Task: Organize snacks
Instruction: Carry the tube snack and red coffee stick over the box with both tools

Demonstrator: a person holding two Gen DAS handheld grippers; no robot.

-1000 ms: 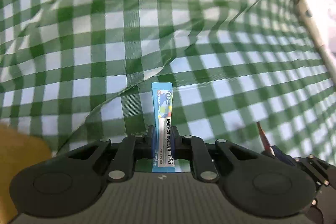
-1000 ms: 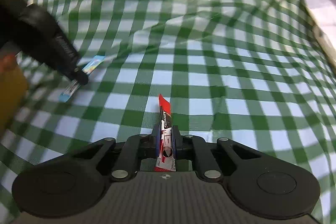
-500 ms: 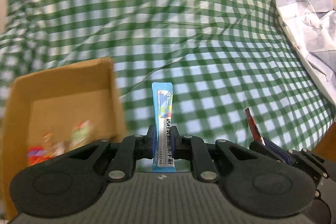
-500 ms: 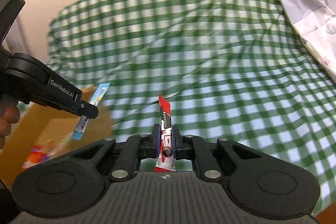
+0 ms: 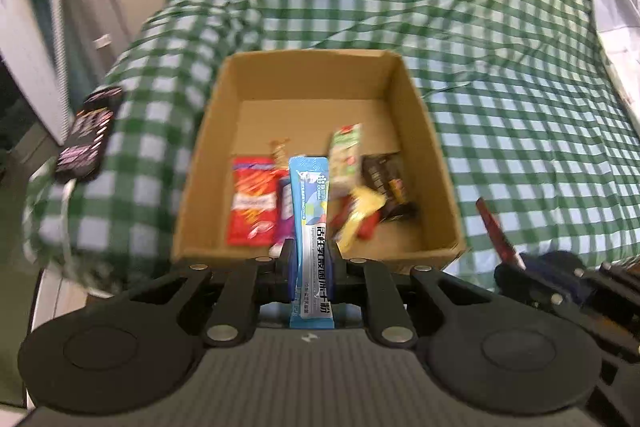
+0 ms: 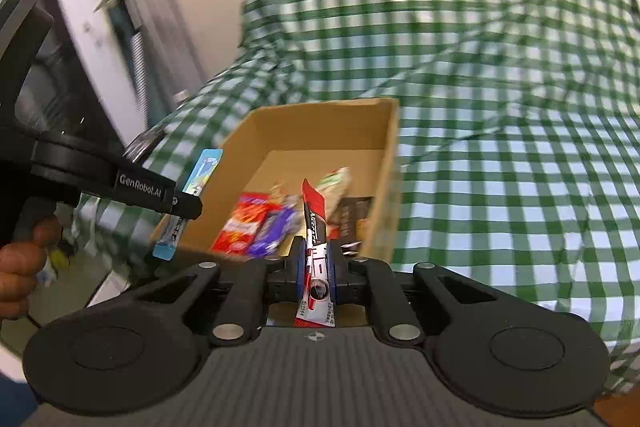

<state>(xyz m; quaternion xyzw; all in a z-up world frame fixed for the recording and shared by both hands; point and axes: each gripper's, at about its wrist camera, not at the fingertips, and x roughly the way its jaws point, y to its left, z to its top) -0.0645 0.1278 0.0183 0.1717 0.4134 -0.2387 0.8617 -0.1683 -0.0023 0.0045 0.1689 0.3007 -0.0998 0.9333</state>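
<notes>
Surface: green-and-white checked cloth (image 5: 500, 115), rumpled, draped over a bed-like top; cream wall beyond, white door frame (image 6: 72, 39) at 10 o'clock. Open brown cardboard box (image 5: 424, 131) on the cloth, holding mixed snack packets: red pouch (image 5: 253, 201), dark wrapper (image 5: 384, 173), yellow piece, green-white sachet. Left gripper (image 5: 311, 259): fingers clamped on an upright light-blue stick sachet (image 5: 310, 211), above the box's near edge. Right gripper (image 6: 316, 259): fingers clamped on a red-and-white stick sachet (image 6: 314, 211), at the box's 5 o'clock.
</notes>
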